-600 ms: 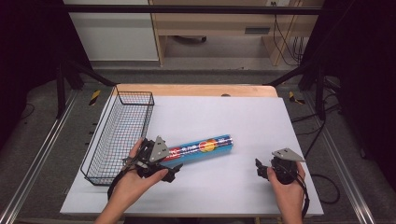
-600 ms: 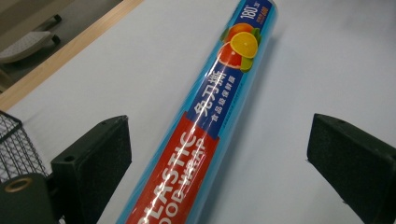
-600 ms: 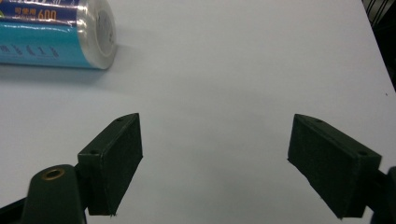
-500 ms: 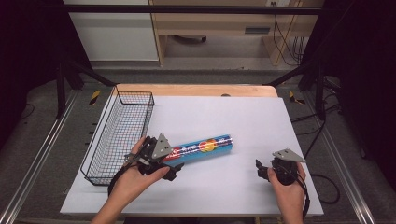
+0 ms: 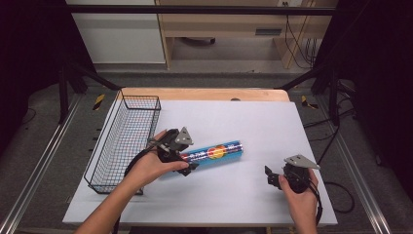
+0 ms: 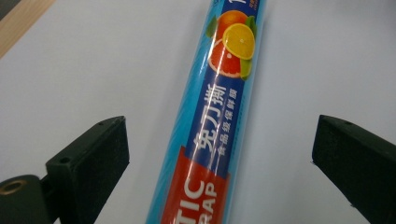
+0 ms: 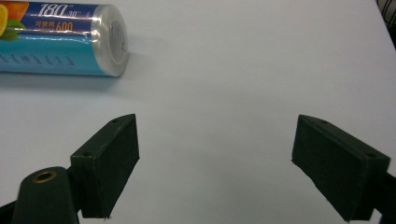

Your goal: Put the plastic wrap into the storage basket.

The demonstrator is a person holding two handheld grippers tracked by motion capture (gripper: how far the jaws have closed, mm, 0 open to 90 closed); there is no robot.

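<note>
Item: roll of plastic wrap (image 5: pixel 214 153), blue wrapper with a red band, citrus fruit print and white lettering. Lies on its side on the white tabletop (image 5: pixel 234 122), near the middle, long axis running left to right with the right end slightly farther from the person.

Wire basket (image 5: pixel 124 141): black mesh, rectangular, standing at the tabletop's left edge, left of the roll and apart from it.

Left gripper (image 5: pixel 187 163): held in the person's left hand (image 5: pixel 148 168) at the roll's left end. In the left gripper view its jaws are spread wide, one on each side of the roll (image 6: pixel 215 126), neither touching it.

Right gripper (image 5: pixel 270 178): held in the person's right hand (image 5: pixel 299 197), to the right of the roll and nearer the person, well apart from it. In the right gripper view its jaws are spread over bare tabletop (image 7: pixel 233 70), with the roll's capped end (image 7: pixel 70 39) at upper left.
</note>
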